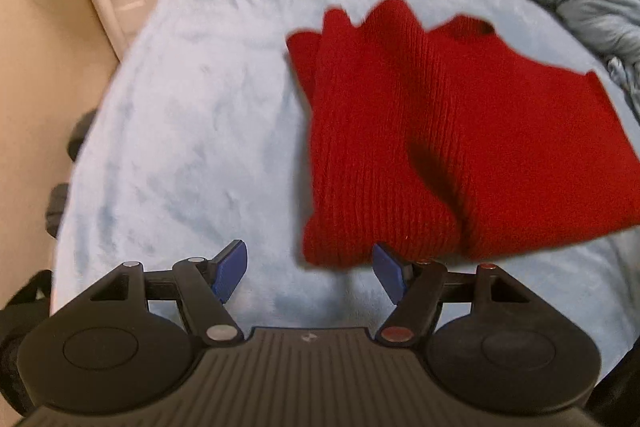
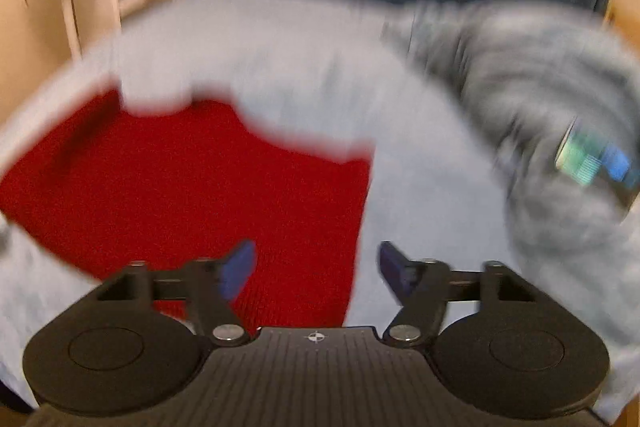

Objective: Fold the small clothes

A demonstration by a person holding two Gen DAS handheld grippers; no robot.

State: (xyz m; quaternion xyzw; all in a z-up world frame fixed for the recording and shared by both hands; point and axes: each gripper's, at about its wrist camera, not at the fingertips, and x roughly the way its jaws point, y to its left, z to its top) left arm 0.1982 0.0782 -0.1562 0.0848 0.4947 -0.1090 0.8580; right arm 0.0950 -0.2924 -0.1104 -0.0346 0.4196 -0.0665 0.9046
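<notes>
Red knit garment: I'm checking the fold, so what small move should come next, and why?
Probably bring the open left gripper onto the near edge of the red knit garment and smooth its bulging fold; both grippers are empty and it lies rumpled on the blue blanket.

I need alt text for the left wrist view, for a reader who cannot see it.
A red knitted garment lies folded and rumpled on a light blue fleece blanket. The open left claw hangs at its near edge, holding nothing.

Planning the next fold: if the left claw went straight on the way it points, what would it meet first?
Probably the light blue blanket, just beside the red knit garment; the left claw is open and empty.
</notes>
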